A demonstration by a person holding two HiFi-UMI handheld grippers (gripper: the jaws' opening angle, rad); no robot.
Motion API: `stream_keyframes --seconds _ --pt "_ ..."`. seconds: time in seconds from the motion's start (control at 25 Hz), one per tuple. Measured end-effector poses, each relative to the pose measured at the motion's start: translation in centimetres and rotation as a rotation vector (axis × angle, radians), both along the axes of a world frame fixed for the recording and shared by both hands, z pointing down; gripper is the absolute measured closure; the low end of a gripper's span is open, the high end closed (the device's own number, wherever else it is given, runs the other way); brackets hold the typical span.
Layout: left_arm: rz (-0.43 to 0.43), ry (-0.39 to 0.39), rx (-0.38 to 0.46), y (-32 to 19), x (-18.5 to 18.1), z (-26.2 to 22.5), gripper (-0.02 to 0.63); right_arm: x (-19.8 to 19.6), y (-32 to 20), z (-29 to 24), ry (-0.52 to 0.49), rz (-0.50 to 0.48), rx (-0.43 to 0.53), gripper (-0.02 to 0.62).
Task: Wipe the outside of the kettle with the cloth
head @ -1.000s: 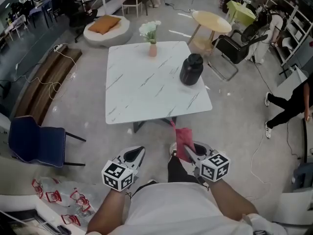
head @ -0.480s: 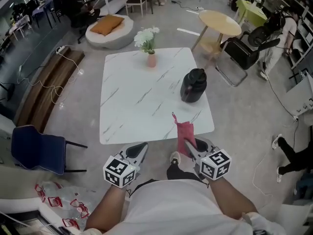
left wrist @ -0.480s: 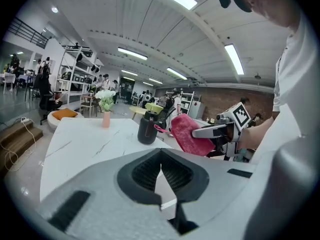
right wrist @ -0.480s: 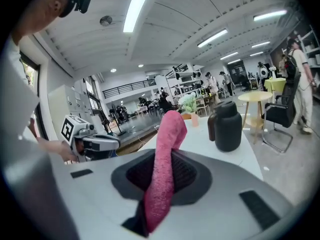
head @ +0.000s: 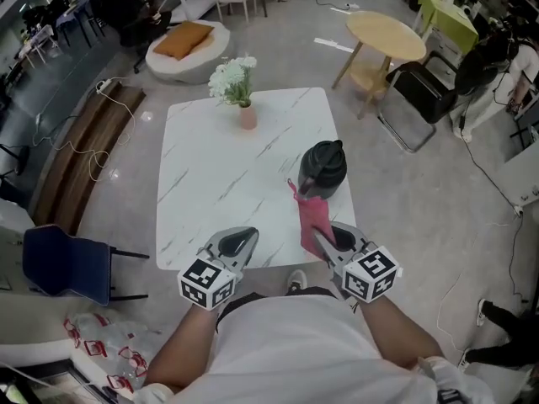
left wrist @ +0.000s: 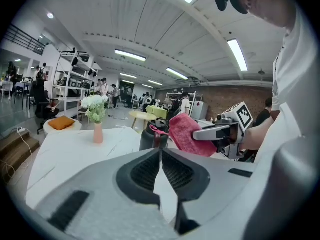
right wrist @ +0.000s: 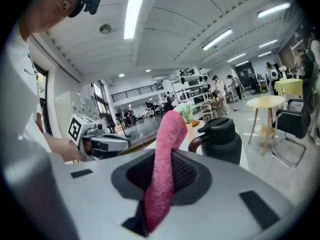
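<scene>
A black kettle [head: 322, 168] stands on the white marble table [head: 210, 183], near its right front corner. My right gripper [head: 324, 241] is shut on a pink cloth [head: 312, 215], which stands up from the jaws just in front of the kettle without touching it. In the right gripper view the cloth [right wrist: 167, 154] fills the jaws and the kettle [right wrist: 220, 139] is just beyond. My left gripper [head: 242, 244] hovers over the table's front edge, its jaws opening by a narrow slit with nothing between them. The left gripper view shows the kettle [left wrist: 152, 138] and cloth [left wrist: 186, 134] to its right.
A pink vase with white flowers [head: 245, 112] stands at the table's far side. A blue chair [head: 67, 263] is on the left, with a wooden bench [head: 80, 154] beyond it. A round wooden table [head: 386, 36] and a black chair [head: 421, 91] are at the far right.
The person has walked up to the table. Both grippers moved forward from over the floor to the table's front edge, and the cloth now stands close to the kettle.
</scene>
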State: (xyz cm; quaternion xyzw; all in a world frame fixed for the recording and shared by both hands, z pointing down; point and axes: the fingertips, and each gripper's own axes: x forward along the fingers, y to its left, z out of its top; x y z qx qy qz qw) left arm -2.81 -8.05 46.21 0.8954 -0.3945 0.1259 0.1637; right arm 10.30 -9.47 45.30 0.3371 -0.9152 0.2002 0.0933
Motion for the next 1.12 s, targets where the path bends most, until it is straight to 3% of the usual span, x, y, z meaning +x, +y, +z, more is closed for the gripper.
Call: stream_keyframes --seconds 0.28,0.44,0.6,0.76,0.88,1.0,1.12 --pt "0.008 -0.041 0.021 -5.1 1.7 0.3 0.574 1.7 -4.1 -0.9 -0.014 0.018 0.027 0.528" --pt "0.067 -0.057 0.012 -6.8 2.8 1.0 0.566 2.7 -5.7 -1.4 -0.003 0.059 0.049 0.528" --pt "0.122 -0.080 0.007 -7.3 3.7 1.7 0.541 3.6 -6.2 -1.9 -0.006 0.098 0.042 0.528" --pt "0.109 -0.086 0.009 -8.4 3.7 2.5 0.505 4.0 -7.0 -2.4 0.009 0.096 0.054 0.528" --pt "0.119 -0.091 0.018 -9.1 4.6 2.8 0.485 4.5 -7.7 -3.1 0.038 0.067 0.071 0.528" --pt "0.143 -0.094 -0.018 -9.8 6.2 4.2 0.424 4.7 -9.6 -4.1 0.129 0.010 0.120 0.528" --pt "0.164 -0.129 -0.033 -10.7 7.9 5.5 0.410 3.7 -11.6 -5.1 0.222 -0.086 0.158 0.528"
